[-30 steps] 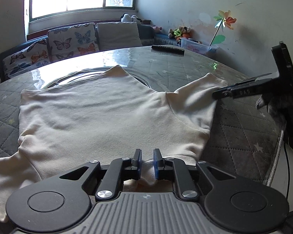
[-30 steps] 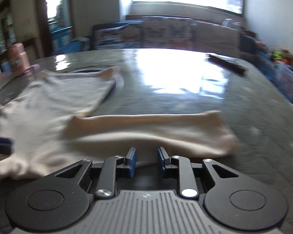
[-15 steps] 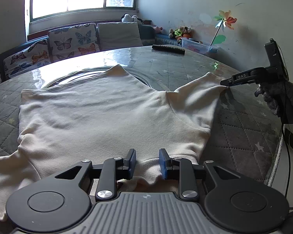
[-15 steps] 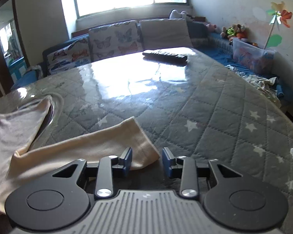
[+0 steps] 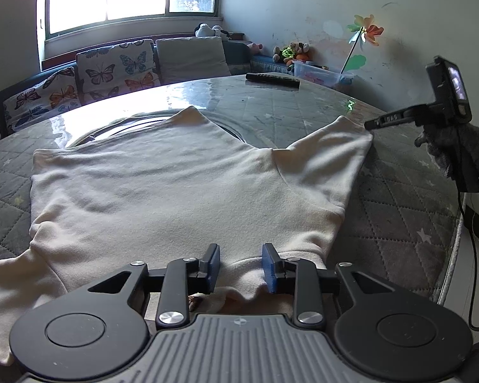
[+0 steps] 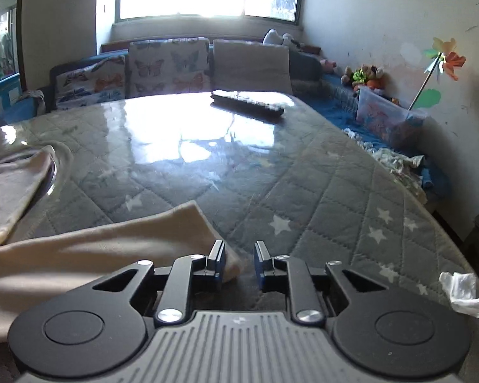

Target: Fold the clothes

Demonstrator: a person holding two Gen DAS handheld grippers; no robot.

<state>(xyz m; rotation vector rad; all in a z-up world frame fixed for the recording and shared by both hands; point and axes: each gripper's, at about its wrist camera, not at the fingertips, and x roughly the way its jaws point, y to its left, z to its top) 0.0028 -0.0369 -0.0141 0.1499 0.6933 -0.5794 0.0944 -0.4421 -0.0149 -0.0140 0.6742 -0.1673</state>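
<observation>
A: Start at the fingers. What did the left gripper [image 5: 241, 268] have?

B: Nothing. Its jaws stood moderately apart, with the neck end of the cream shirt [image 5: 175, 191] lying just under and between the blue pads [image 5: 214, 263], unpinched. Ahead of them the body of the shirt spread flat over the quilted table [image 5: 399, 223], one sleeve running off to the fingers' left, the other to their far right.

A: And the right gripper [image 6: 238, 263]?

B: Also parted, a bit narrower, gripping nothing. The sleeve cuff [image 6: 207, 242] lay against the inside of its left finger [image 6: 218, 261], only the corner reaching into the gap. From the left wrist view, that tool's tip sat right at the end of the sleeve.

A: So how would you have done the grab well?

B: My judgement: slide the right fingers leftward and slightly forward so the cuff edge sat fully between the pads, then close on both layers before lifting. A corner nip would likely slip. Then carry the sleeve across the body while the left one pinned the collar.

A: Anything beyond?

B: A remote [image 6: 247, 105] well ahead of the fingers, a crumpled tissue [image 6: 463, 293] off to their right.
</observation>
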